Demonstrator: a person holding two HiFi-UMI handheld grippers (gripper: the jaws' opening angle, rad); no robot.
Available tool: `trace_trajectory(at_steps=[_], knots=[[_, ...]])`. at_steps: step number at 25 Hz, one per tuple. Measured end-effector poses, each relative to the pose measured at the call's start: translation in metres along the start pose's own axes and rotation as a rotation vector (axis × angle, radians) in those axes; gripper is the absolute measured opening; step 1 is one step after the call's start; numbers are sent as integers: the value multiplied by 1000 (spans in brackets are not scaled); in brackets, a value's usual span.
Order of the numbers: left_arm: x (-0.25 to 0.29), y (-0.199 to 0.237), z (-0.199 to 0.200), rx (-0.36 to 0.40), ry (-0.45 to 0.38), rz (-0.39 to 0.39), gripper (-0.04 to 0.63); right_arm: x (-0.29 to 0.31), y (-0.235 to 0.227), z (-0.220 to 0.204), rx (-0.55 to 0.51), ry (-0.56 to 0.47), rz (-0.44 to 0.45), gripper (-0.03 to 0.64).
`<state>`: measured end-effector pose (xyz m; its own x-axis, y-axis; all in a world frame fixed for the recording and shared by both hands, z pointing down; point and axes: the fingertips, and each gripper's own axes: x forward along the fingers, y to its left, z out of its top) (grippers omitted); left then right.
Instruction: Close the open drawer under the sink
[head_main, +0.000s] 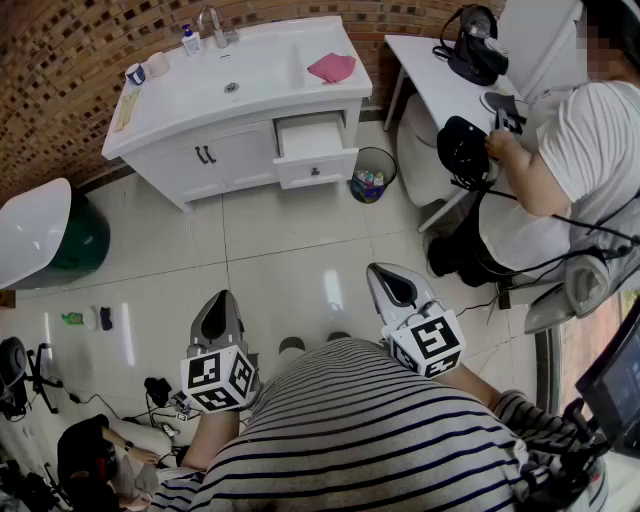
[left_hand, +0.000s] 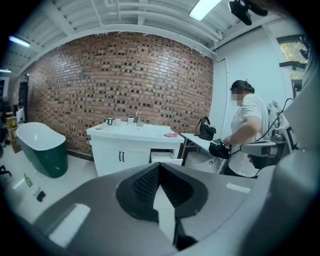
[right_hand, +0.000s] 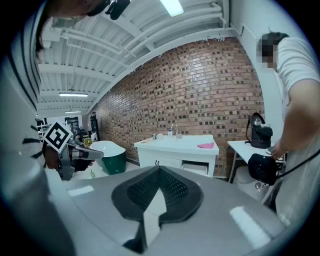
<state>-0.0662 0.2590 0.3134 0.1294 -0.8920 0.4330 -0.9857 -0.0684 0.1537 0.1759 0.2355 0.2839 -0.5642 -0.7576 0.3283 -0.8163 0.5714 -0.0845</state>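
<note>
Both grippers, left (head_main: 221, 312) and right (head_main: 392, 285), have their jaws together on nothing and hang close to the person's body over the floor. Well apart, the drawer (head_main: 315, 152) under the sink (head_main: 240, 75) stands pulled out. Nothing is done yet: the approach and the push both remain.

Bright, even light here, pouring down from the long white ceiling tube lamp (left_hand: 205, 7). The glossy pale floor tiles (head_main: 290, 270) throw back soft streaks of glare (shadows faint, barely there). Both gripper views bow hard at the edges, corners gone black, near foreground soft and blurred.
</note>
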Motion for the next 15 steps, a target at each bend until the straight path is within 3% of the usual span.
trace_trajectory(at_steps=[5, 15], knots=[[3, 5, -6, -58, -3, 52, 15, -1, -32, -13, 26, 13, -33, 0], [78, 18, 4, -57, -6, 24, 15, 55, -71, -13, 14, 10, -81, 0]])
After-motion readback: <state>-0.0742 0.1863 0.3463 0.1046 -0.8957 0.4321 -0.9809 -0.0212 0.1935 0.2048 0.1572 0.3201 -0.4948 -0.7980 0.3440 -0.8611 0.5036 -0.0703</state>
